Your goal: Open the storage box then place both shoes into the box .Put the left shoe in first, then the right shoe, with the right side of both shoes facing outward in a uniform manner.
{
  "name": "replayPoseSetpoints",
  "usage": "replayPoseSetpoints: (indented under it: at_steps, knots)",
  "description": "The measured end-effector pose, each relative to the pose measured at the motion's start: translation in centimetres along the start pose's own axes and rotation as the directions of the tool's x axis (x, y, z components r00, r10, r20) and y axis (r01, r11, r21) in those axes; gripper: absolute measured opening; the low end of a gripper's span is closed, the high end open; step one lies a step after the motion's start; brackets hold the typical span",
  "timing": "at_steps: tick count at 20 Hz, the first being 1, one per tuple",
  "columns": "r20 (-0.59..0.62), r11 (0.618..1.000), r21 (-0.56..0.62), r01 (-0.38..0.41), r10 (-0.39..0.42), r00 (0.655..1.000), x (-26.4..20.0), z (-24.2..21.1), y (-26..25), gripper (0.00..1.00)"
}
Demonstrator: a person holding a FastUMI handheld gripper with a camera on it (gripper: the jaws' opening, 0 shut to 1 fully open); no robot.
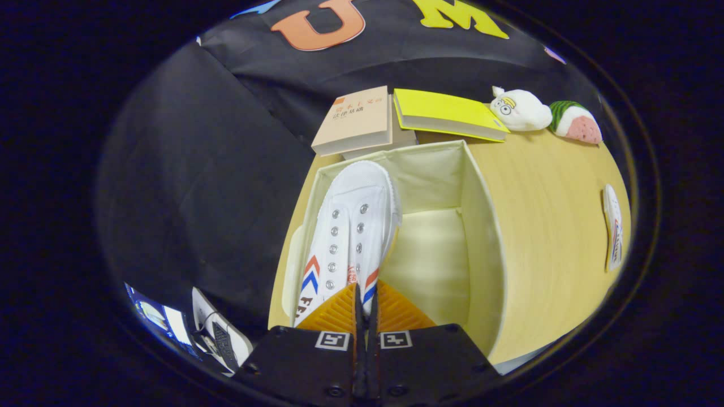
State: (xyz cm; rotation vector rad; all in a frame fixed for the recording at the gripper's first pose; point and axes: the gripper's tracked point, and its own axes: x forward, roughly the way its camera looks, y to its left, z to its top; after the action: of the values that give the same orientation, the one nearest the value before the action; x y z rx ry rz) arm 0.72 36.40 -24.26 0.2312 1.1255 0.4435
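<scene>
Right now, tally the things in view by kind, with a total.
Shoes: 2, one held by the gripper over the box, one on the table at the far right
Books: 2
Plush toys: 2
Storage box: 1, open
Total: 7

Two shoes: one [353, 226] in box [481, 226], other [612, 226] on table; two books [355, 120] [447, 113]; two plush toys [520, 110] [577, 121].

White shoe [350, 226] toe-down inside open cream storage box [481, 226].
</scene>
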Motion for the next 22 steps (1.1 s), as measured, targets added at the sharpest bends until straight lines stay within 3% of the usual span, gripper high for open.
replayPoseSetpoints:
  at_steps: [8,12,13,15,17,20,22]
  knots:
    - [-0.027,1.000,0.015,0.003,-0.003,1.000,3.1,-0.4,0.2,0.09]
    - [-0.014,0.999,-0.030,-0.022,0.021,1.000,4.0,0.5,1.1,0.33]
    - [-0.011,0.999,-0.040,-0.026,0.026,1.000,3.8,0.5,1.3,0.53]
    - [0.032,0.997,-0.066,-0.028,0.030,0.999,2.4,1.1,1.3,0.68]
    - [0.081,0.996,-0.087,-0.028,0.035,0.996,0.3,1.5,0.8,0.68]
    - [0.164,0.992,-0.128,-0.008,0.029,0.986,-3.6,2.2,-0.6,0.86]
    - [0.220,0.988,-0.157,0.012,0.023,0.975,-6.3,2.6,-1.9,0.88]
